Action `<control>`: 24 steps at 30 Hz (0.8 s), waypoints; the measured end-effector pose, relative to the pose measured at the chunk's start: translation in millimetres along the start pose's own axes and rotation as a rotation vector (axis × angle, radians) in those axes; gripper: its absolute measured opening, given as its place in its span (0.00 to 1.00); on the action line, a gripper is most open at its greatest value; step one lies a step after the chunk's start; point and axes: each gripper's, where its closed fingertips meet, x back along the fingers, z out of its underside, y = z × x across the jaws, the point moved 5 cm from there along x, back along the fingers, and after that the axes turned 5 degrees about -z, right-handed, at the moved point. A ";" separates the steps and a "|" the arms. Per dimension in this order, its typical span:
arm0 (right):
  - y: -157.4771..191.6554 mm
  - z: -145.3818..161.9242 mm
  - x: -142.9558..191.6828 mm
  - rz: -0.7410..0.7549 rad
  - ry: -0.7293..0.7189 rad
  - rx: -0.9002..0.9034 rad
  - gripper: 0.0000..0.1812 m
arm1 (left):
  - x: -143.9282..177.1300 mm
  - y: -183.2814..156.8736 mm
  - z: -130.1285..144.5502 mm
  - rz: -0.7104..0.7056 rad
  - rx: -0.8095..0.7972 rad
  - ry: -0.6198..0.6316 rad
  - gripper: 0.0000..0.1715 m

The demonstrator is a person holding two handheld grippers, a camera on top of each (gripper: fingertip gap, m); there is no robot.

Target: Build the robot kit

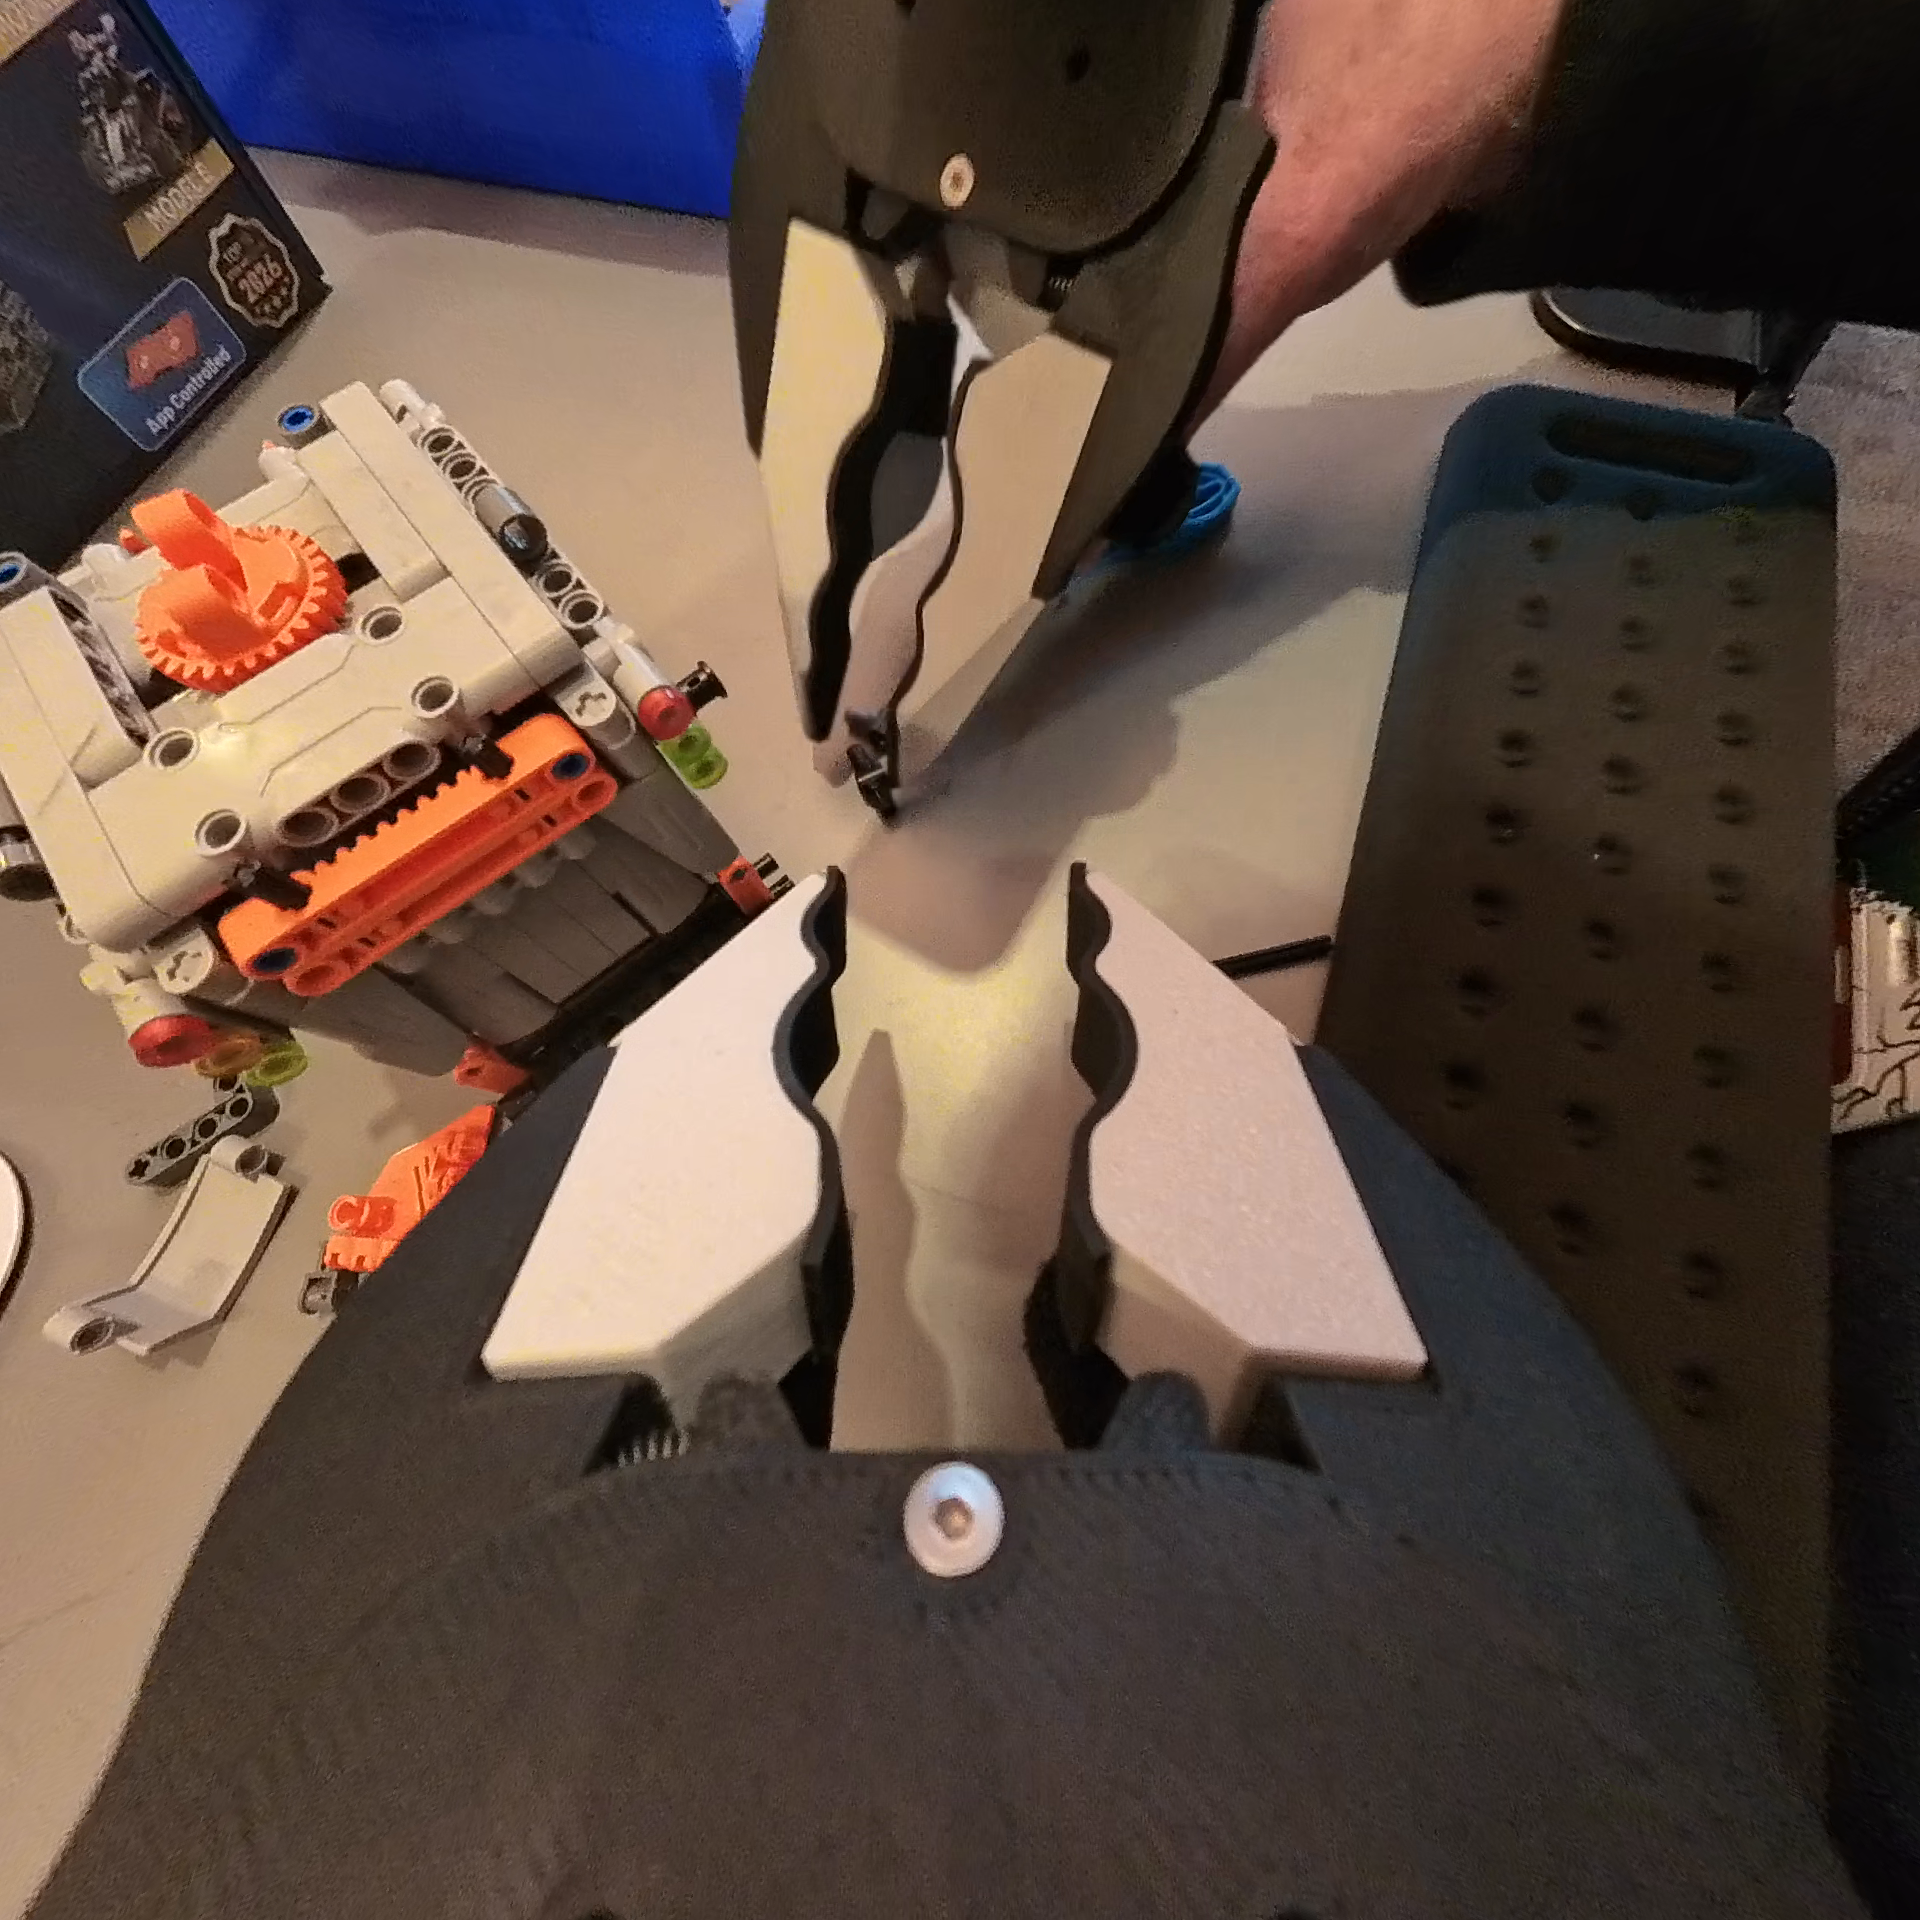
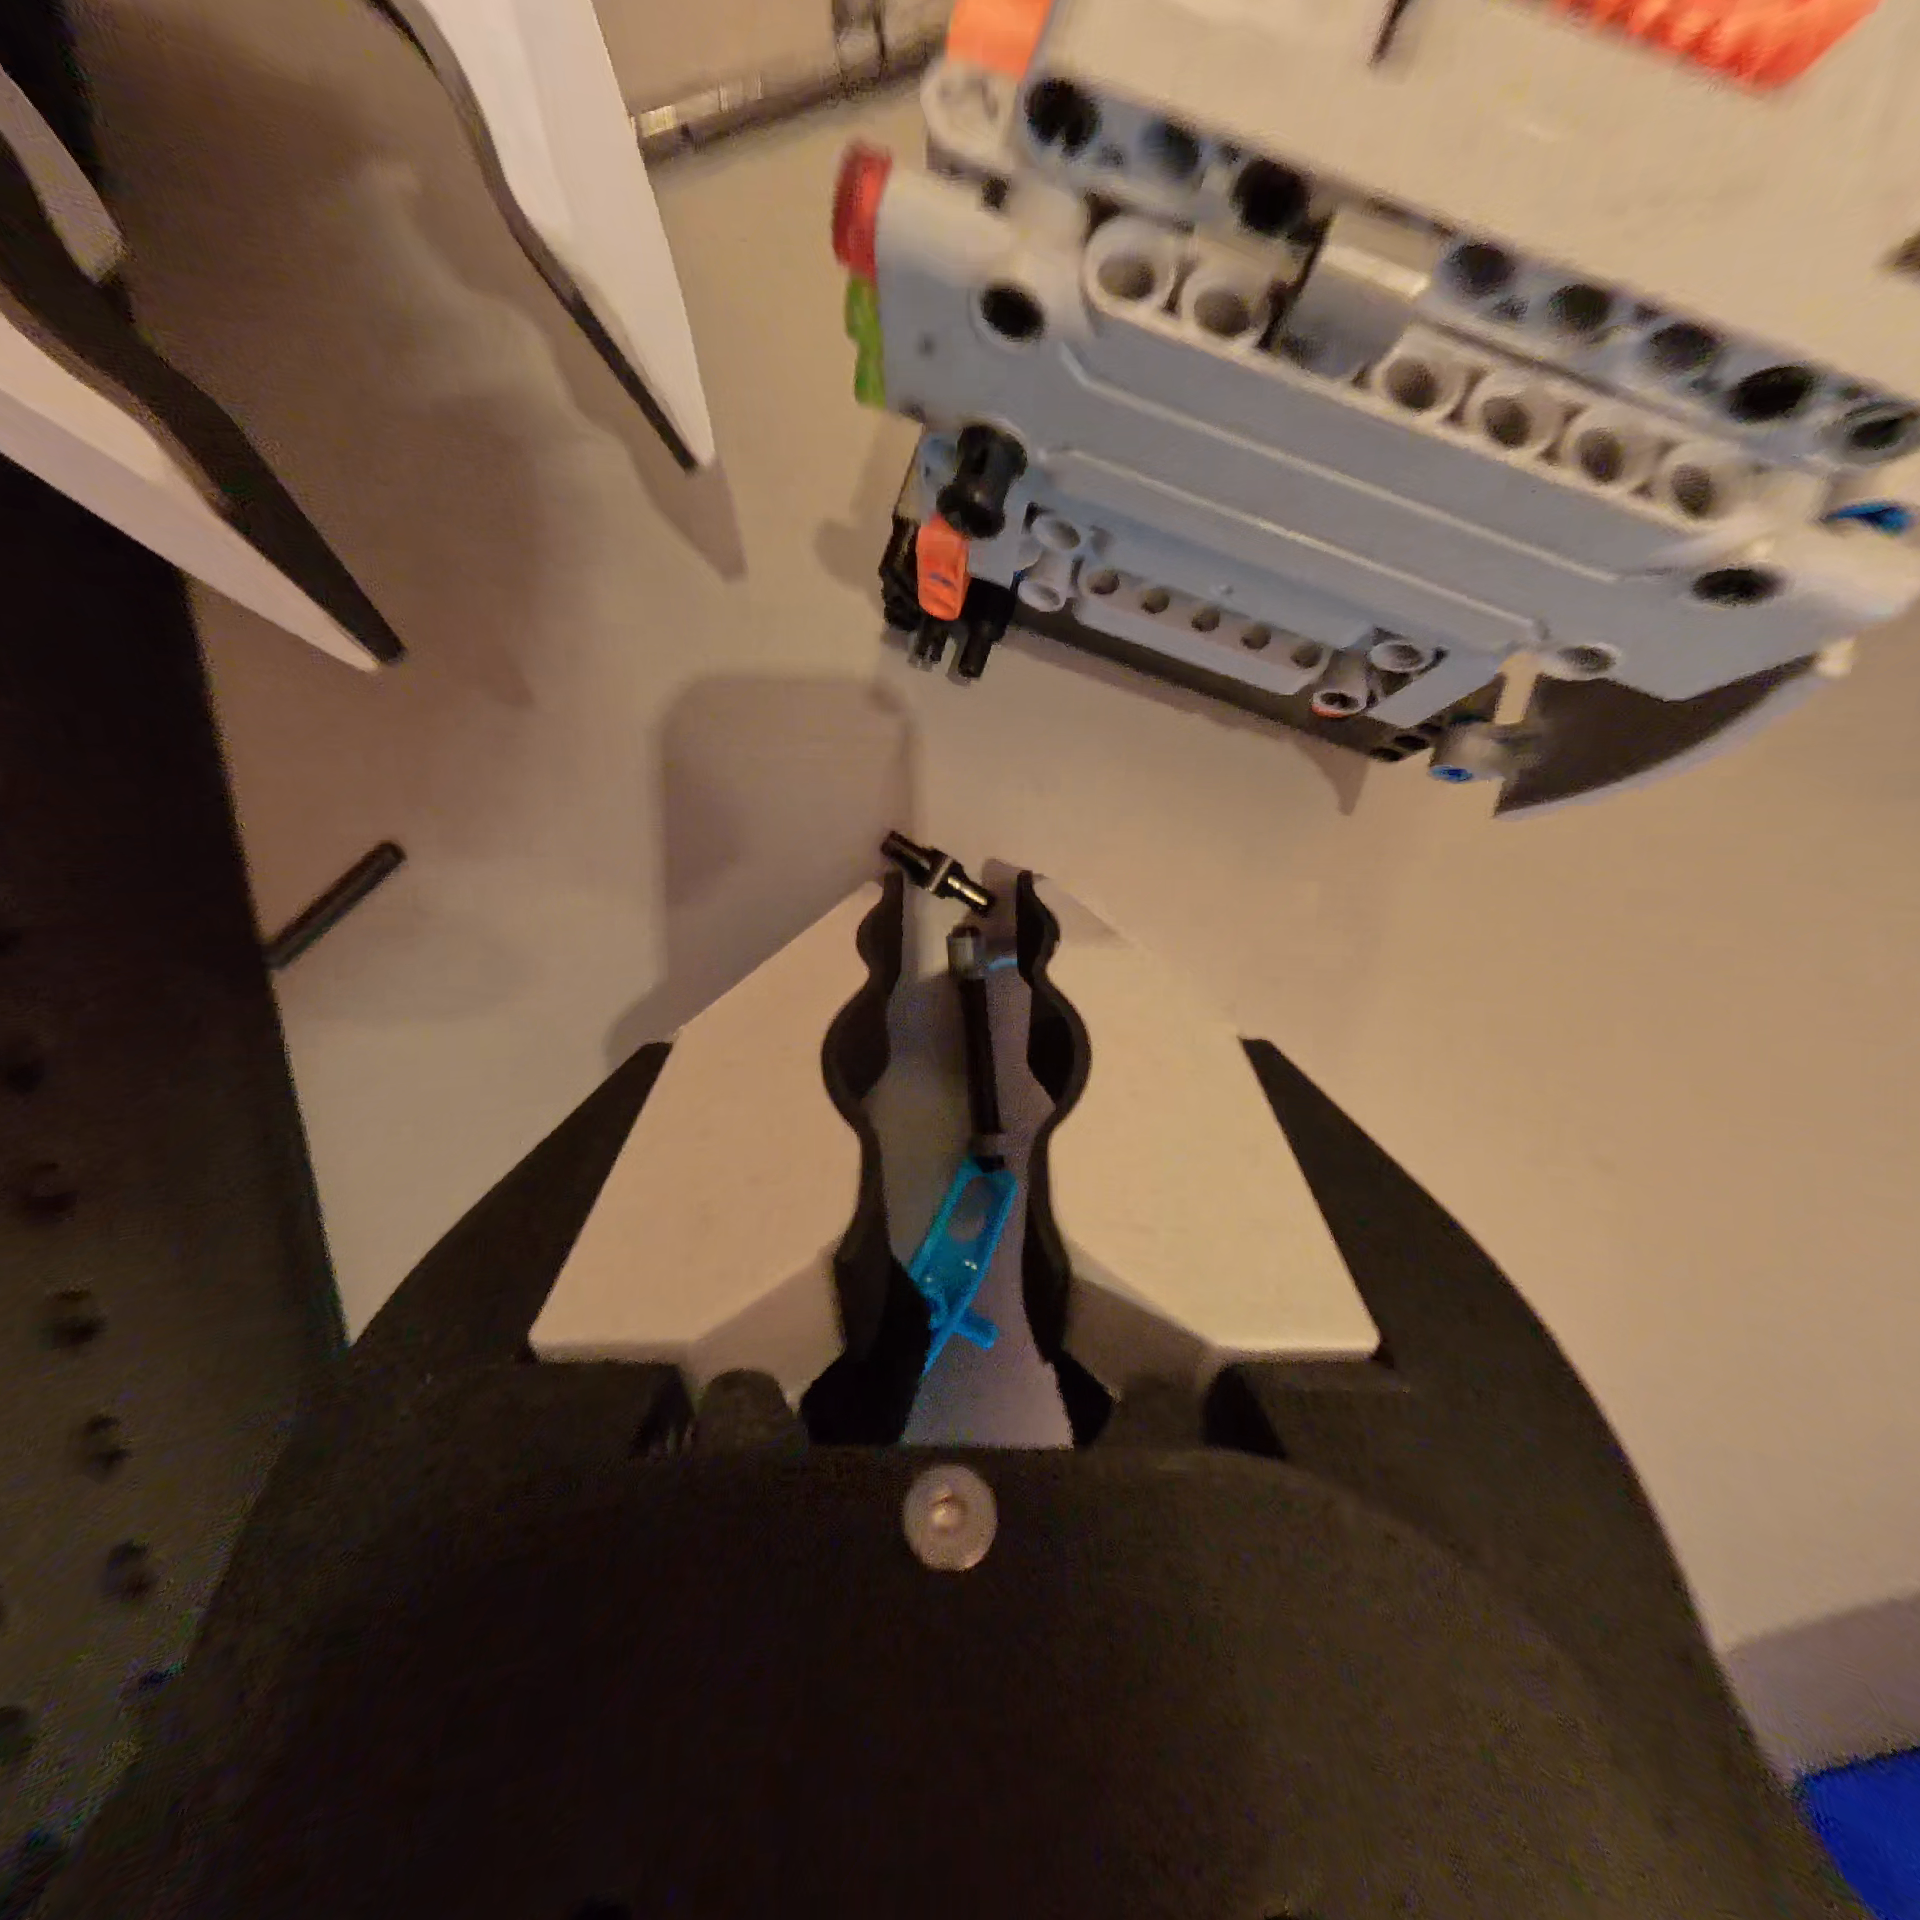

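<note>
My right gripper (image 2: 958, 883) is shut on a small black pin (image 2: 935, 878) held crosswise at its fingertips, low over the grey table. In the left wrist view it (image 1: 857, 753) reaches down from the top with the pin (image 1: 875, 777) at its tips. My left gripper (image 1: 956, 891) is open and empty, its tips just short of the right gripper's; it also shows in the right wrist view (image 2: 530, 551). A grey and orange brick-built model (image 1: 312, 727) stands to the left of both grippers (image 2: 1351, 416). A black axle with a blue part (image 2: 961, 1236) lies under the right gripper.
A black perforated tray (image 1: 1610, 831) lies on the right. A dark printed box (image 1: 125, 208) and a blue bin (image 1: 468, 83) stand at the back left. Loose grey (image 1: 187, 1247), orange (image 1: 416, 1174) and black (image 1: 208, 1122) parts lie at the front left. A hand (image 1: 1351, 208) holds the right gripper.
</note>
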 end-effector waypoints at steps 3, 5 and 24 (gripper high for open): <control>-1.2 1.7 -2.9 -0.056 0.025 0.018 0.07 | 0.1 -0.1 0.6 -0.004 0.001 0.000 0.24; -2.0 2.2 -2.6 -0.072 0.020 0.027 0.00 | -0.8 -1.0 1.5 -0.001 0.004 -0.001 0.24; -14.4 -45.9 78.5 -0.023 -0.226 -0.208 0.00 | 32.9 68.5 -48.8 -0.225 -0.078 -0.080 0.31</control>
